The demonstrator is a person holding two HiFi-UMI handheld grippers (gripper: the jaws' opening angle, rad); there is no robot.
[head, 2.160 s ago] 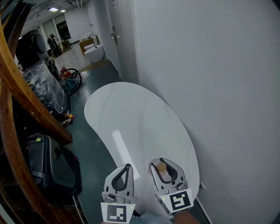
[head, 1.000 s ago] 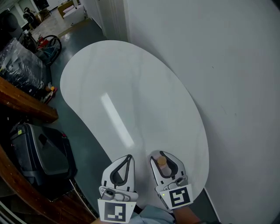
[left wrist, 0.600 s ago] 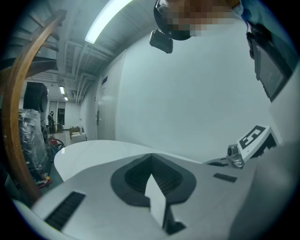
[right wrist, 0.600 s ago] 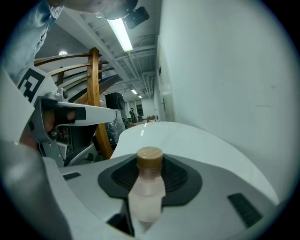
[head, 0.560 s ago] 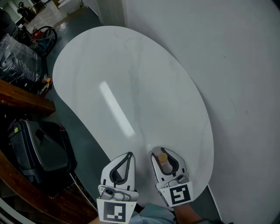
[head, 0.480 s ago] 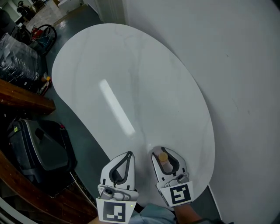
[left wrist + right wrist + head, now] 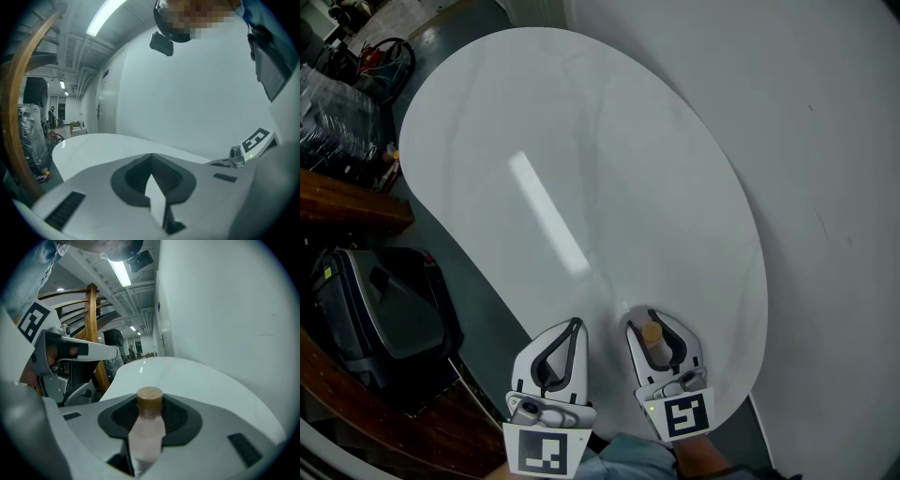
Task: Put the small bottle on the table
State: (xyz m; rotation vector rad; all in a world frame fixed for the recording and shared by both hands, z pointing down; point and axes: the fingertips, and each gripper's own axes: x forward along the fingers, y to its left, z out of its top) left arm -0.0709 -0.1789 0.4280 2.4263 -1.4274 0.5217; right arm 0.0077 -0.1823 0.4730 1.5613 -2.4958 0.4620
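The small bottle (image 7: pixel 146 430), pale pink with a tan cap, stands clamped between the jaws of the right gripper (image 7: pixel 649 323), over the near end of the white table (image 7: pixel 581 141). The left gripper (image 7: pixel 572 326) hovers just off the table's near edge, jaws together and empty. A white wall (image 7: pixel 825 141) runs along the table's far side.

Black case (image 7: pixel 380 309) on dark floor (image 7: pixel 483 300) beside curved wooden rail (image 7: pixel 347 202), white wall (image 7: pixel 825 141)
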